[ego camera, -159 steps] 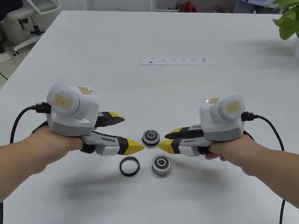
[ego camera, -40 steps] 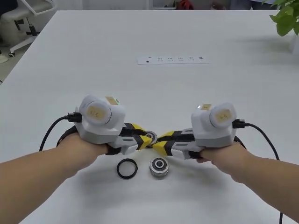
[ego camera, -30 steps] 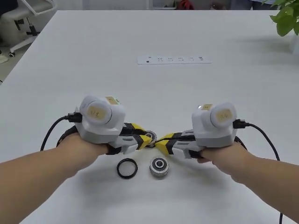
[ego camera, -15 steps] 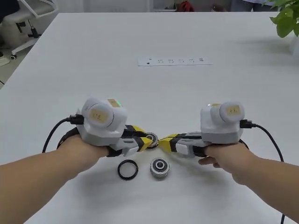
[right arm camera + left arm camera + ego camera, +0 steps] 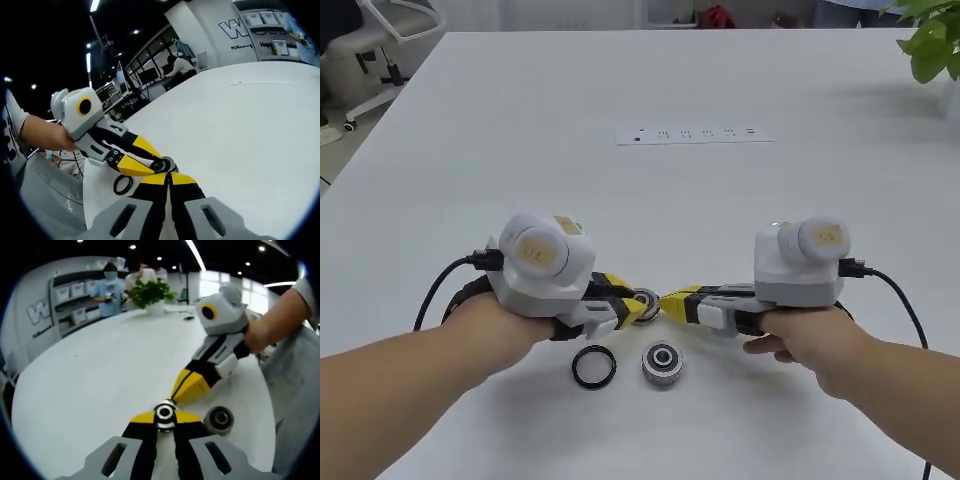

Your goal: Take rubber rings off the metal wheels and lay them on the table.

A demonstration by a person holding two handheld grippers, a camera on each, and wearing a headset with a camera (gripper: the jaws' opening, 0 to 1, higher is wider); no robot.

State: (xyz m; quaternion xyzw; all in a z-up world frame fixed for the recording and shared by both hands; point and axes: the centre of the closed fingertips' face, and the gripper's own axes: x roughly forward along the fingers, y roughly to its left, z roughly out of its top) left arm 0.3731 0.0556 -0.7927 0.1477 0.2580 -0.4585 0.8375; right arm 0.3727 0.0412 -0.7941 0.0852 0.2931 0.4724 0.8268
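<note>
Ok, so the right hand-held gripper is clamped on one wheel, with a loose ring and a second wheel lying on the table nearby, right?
Not quite: the left hand-held gripper is the one clamped on the wheel, as the left gripper view shows; the right hand-held gripper is shut beside it. The loose ring and second wheel do lie on the table nearby.

Table point(image 5: 620, 90) plain white; loose wheel point(image 5: 662, 362) silver metal, black outer band, dark hub; ring point(image 5: 594, 367) just beside the loose wheel solid black; left gripper point(image 5: 638, 308) and right gripper point(image 5: 668, 302), just beyond the loose wheel: pale grey bodies, black jaws, yellow tips; power strip point(image 5: 694, 135), well beyond the loose wheel, white with dark dots; plant point(image 5: 932, 40) green.
</note>
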